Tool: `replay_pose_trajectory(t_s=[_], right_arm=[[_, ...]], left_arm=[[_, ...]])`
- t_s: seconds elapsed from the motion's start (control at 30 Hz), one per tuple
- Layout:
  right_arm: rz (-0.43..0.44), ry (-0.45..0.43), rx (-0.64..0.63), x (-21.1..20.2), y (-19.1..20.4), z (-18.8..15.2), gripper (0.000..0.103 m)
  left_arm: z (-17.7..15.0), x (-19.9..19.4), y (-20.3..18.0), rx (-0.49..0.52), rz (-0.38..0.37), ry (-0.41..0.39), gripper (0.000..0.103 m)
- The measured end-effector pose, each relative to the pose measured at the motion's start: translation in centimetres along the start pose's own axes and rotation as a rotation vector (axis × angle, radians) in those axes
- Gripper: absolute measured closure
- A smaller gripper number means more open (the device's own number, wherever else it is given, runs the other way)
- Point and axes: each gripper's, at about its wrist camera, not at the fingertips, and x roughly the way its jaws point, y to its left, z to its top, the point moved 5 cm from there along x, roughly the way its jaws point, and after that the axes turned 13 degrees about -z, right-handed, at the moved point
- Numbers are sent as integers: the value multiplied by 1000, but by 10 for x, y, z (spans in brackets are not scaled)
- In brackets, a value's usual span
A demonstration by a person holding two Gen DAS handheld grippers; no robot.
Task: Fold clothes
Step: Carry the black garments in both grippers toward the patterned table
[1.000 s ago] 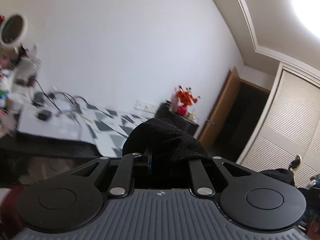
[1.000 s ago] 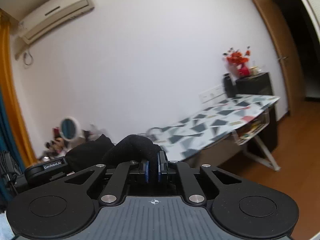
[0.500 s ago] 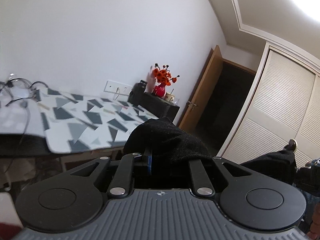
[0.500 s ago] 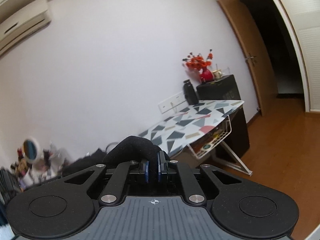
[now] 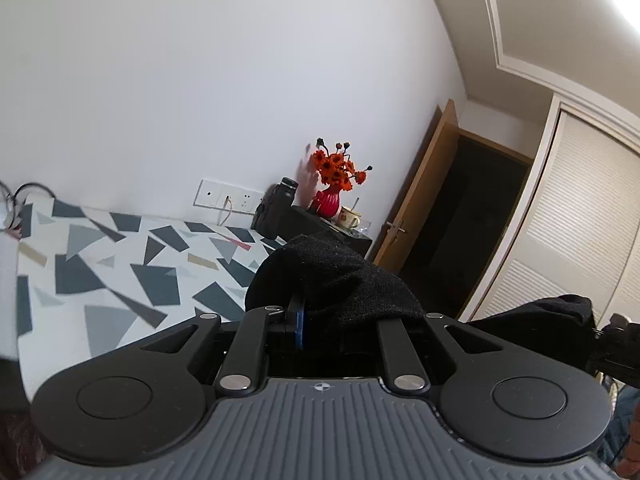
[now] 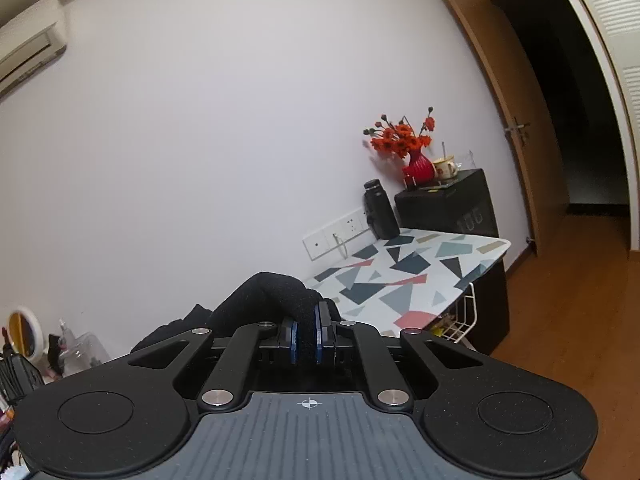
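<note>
Left wrist view. The left gripper (image 5: 316,328) has its jaws drawn in on a fold of black fuzzy knit cloth (image 5: 340,280); one blue pad (image 5: 299,328) shows on the left, the other is hidden under the fabric. The cloth humps up over the fingers and covers the right one. A second dark bunch of the same cloth (image 5: 536,320) hangs at the right edge, beside a dark gripper body only partly in frame. Ahead lies a table with a white top printed in grey and dark triangles (image 5: 100,264). Behind it, against the white wall: a white socket strip (image 5: 226,200), a black flask (image 5: 280,208), a red ribbed vase of orange flowers (image 5: 330,200) and a cream mug (image 5: 350,218) on a black cabinet. Brown wooden door (image 5: 420,200) stands open; white louvred wardrobe doors (image 5: 568,232) to the right.

Right wrist view. The right gripper (image 6: 306,338) is nearly closed, both blue pads (image 6: 293,340) pinching a thin ridge of the black cloth (image 6: 272,292), which arches up and trails off left. The patterned table (image 6: 404,276) is beyond and right, a white wire basket (image 6: 460,320) under its end. A round white-framed mirror (image 6: 24,332) sits at far left; a white air conditioner (image 6: 28,44) is mounted high on the wall. Wooden floor (image 6: 580,300) at right.
</note>
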Motion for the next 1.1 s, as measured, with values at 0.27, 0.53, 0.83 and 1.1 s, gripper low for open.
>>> replay_pose_trajectory(t_s=[0.27, 0.53, 0.83, 1.1], right_arm=[[83, 38, 19, 95, 1, 24, 96], [285, 60, -5, 191, 12, 61, 96], [507, 91, -128, 327, 17, 161, 96], [643, -110, -229, 432, 38, 274, 96]], left_arm=[[22, 21, 23, 43, 109, 7, 88], [35, 48, 37, 50, 286, -51, 88], [74, 132, 43, -19, 495, -223, 88], [120, 205, 54, 87, 715, -354, 88]])
